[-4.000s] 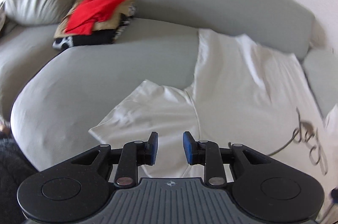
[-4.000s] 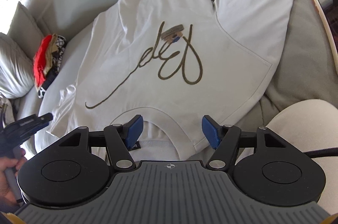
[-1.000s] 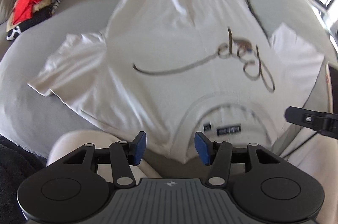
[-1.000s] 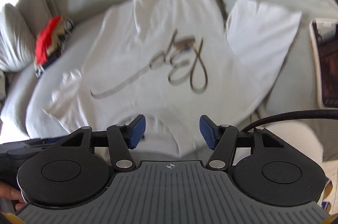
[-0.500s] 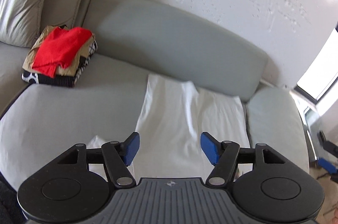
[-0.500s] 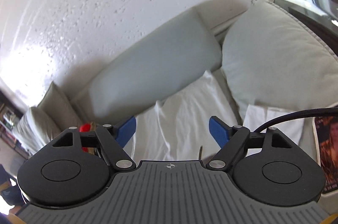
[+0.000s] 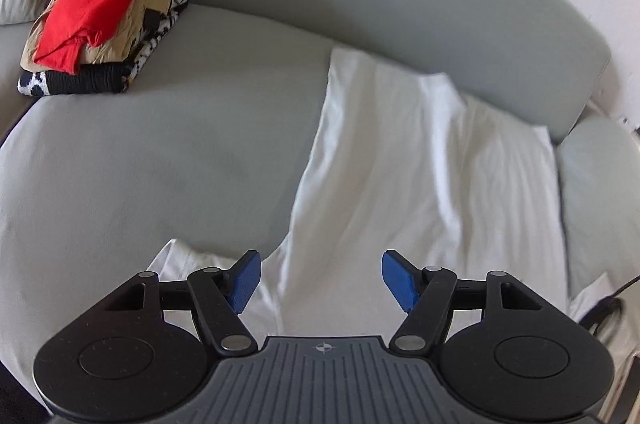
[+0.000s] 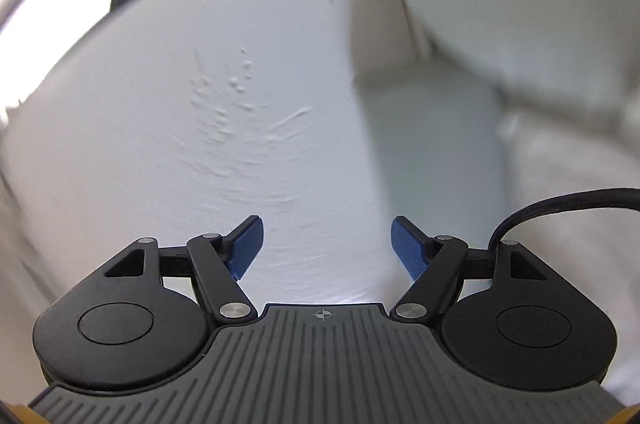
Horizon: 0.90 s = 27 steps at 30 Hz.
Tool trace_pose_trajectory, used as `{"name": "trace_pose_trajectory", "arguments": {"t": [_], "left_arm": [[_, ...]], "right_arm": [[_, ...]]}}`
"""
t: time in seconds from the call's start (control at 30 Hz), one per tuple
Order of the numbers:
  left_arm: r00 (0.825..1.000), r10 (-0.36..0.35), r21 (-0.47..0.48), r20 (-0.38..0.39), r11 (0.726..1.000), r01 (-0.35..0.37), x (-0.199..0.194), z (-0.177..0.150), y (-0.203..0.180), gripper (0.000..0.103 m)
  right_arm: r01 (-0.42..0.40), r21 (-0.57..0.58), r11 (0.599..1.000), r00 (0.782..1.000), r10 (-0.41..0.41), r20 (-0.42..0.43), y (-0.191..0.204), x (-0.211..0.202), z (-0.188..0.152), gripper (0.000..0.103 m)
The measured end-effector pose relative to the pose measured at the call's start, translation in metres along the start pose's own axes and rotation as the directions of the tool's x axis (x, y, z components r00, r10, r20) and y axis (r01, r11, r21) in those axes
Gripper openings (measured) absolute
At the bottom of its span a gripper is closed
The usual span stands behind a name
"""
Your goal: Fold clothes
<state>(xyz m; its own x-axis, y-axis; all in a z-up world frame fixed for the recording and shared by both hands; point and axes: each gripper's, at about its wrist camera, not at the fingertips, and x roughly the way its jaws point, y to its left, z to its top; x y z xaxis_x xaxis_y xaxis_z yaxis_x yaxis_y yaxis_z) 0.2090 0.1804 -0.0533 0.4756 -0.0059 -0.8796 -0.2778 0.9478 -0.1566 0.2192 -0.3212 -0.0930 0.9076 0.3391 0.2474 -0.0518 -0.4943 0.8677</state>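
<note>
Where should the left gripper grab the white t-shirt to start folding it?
Judging by how it lies, take the white t-shirt by the left sleeve, which lies flat just beneath the open left gripper. Come from above and the left, pinching the free edge so it can fold onto the body.

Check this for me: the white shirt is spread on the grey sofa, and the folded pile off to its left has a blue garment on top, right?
Not quite. The garment on top of the folded pile is red, not blue, as the left wrist view shows. The white shirt does lie spread on the grey sofa.
</note>
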Motion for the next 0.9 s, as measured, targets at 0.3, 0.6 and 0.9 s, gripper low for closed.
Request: {"name": "trace_pose_trajectory", "arguments": {"t": [0.3,0.6,0.9], "left_arm": [[0.995,0.036,0.053,0.097,0.998,-0.041,-0.011,0.006,-0.003,0.064],[0.978,0.022,0.016,0.206,1.0,-0.026,0.008,0.058,-0.009,0.055],[0.977,-0.005,0.077,0.212,0.997,-0.012,0.128,0.144,-0.016,0.04]], "right_arm": [[0.25,-0.143,0.958,0.951,-0.27,-0.149,0.033,0.008,-0.068,0.095],[0.444,-0.891,0.094,0.648,-0.72,0.247,-0.006,0.143,-0.057,0.039],[0.509,-0.856,-0.094,0.467,-0.805,0.366,-0.088,0.249,0.039,0.052]]}}
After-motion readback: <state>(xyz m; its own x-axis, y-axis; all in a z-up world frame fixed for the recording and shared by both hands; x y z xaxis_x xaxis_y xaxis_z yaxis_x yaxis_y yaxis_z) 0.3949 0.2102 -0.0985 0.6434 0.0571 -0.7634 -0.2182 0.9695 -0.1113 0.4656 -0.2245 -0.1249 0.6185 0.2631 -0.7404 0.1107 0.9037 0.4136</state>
